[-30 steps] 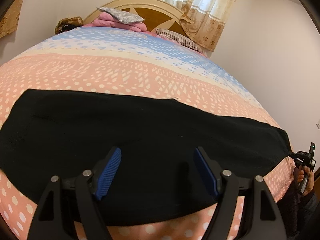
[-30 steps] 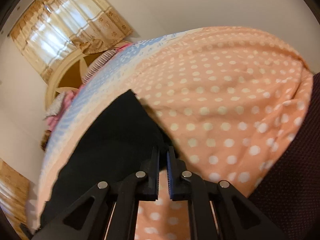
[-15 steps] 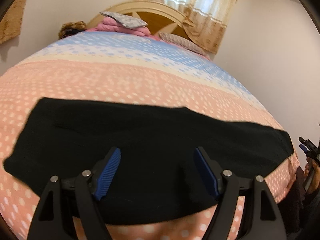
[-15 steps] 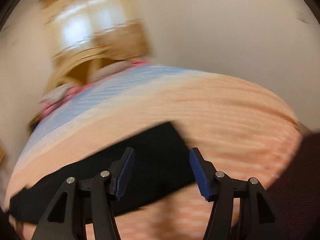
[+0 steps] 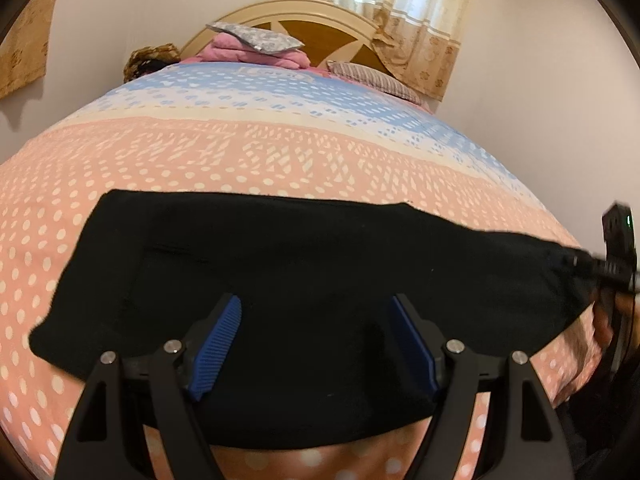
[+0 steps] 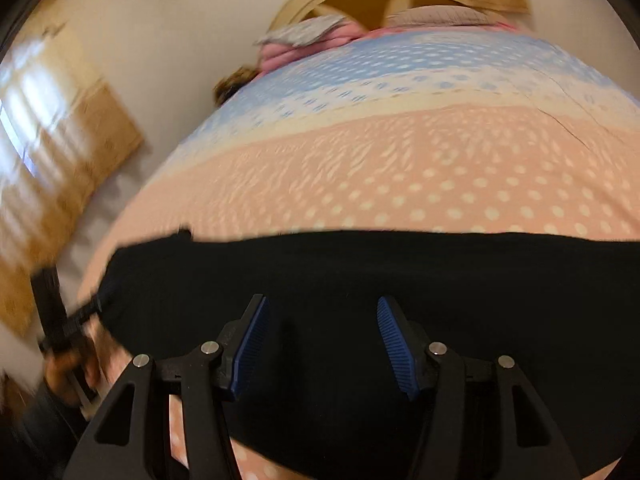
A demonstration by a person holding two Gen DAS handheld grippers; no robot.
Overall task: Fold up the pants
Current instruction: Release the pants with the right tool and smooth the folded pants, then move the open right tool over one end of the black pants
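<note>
Black pants point(image 5: 304, 280) lie flat in a long band across the near part of the bed; they also show in the right wrist view point(image 6: 400, 280). My left gripper point(image 5: 316, 340) is open and empty, hovering over the near edge of the pants. My right gripper point(image 6: 320, 344) is open and empty, also over the pants. A blurred gripper point(image 5: 612, 264) shows at the right end of the pants in the left wrist view. Another blurred gripper point(image 6: 56, 320) shows at the left end in the right wrist view.
The bed has a pink and blue dotted cover point(image 5: 280, 152). Pink bedding and a grey pillow point(image 5: 256, 40) sit by the wooden headboard point(image 5: 320, 28). Curtains point(image 5: 400, 12) hang behind. A white wall point(image 5: 540, 100) is on the right.
My right gripper has opened, let go of the pants' end and swung round to face the bed over the pants. The left view shifted slightly; its jaws stayed open.
</note>
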